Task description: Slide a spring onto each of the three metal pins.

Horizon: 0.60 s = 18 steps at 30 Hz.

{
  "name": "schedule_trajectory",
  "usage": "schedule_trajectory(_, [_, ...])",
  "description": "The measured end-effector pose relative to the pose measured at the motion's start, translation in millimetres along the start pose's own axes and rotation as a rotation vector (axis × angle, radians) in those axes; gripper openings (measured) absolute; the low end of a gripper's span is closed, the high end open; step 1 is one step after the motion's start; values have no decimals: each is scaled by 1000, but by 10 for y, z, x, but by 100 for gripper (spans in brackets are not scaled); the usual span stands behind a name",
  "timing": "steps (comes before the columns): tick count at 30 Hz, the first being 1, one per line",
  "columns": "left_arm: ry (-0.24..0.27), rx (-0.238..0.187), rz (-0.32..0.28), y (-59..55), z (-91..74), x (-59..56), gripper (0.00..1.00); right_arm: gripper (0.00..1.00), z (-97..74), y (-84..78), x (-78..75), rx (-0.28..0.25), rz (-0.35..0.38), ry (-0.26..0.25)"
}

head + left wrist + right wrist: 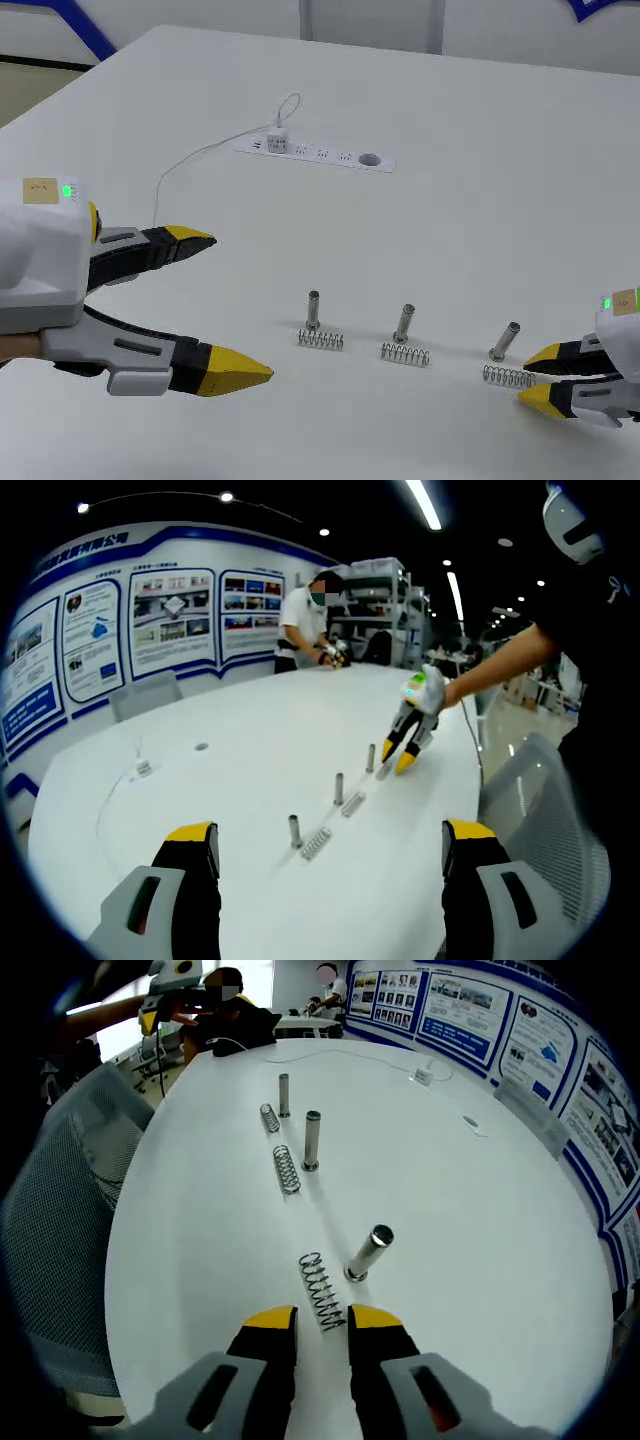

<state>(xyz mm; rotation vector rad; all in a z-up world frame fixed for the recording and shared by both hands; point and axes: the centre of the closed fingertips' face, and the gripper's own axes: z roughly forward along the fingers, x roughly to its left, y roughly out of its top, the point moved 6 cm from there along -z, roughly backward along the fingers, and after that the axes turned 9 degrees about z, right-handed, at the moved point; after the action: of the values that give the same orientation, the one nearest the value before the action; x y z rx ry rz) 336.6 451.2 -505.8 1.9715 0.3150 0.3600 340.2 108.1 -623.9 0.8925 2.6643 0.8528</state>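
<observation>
left gripper (238, 305) hangs wide open, well left of the rightmost pin (505, 341). right gripper (528, 378), jaws narrowly parted about the end of the spring (508, 376) lying just in front of that pin, should pinch lightly, keeping the bore clear.

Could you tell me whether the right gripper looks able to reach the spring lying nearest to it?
Probably yes: the spring lies just ahead of the right gripper, its near end at the slightly parted jaws, and the pin stands off to one side.
</observation>
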Motion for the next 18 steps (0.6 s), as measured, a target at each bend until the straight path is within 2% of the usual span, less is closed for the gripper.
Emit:
schedule_trajectory(7, [-8,13,0,-3,44,22,94,21,61,-6,-64,7,14,35])
schedule_trajectory(10, [-17,4,0,26,66,17,94,21,61,4,-62,1,28,59])
schedule_trajectory(14, [-25,6,5,48,100,9,94,20,56,-27,-68,-17,79,87])
schedule_trajectory(18, [-30,10,8,55,115,3,94,20,46,-41,-43,-43,77,90])
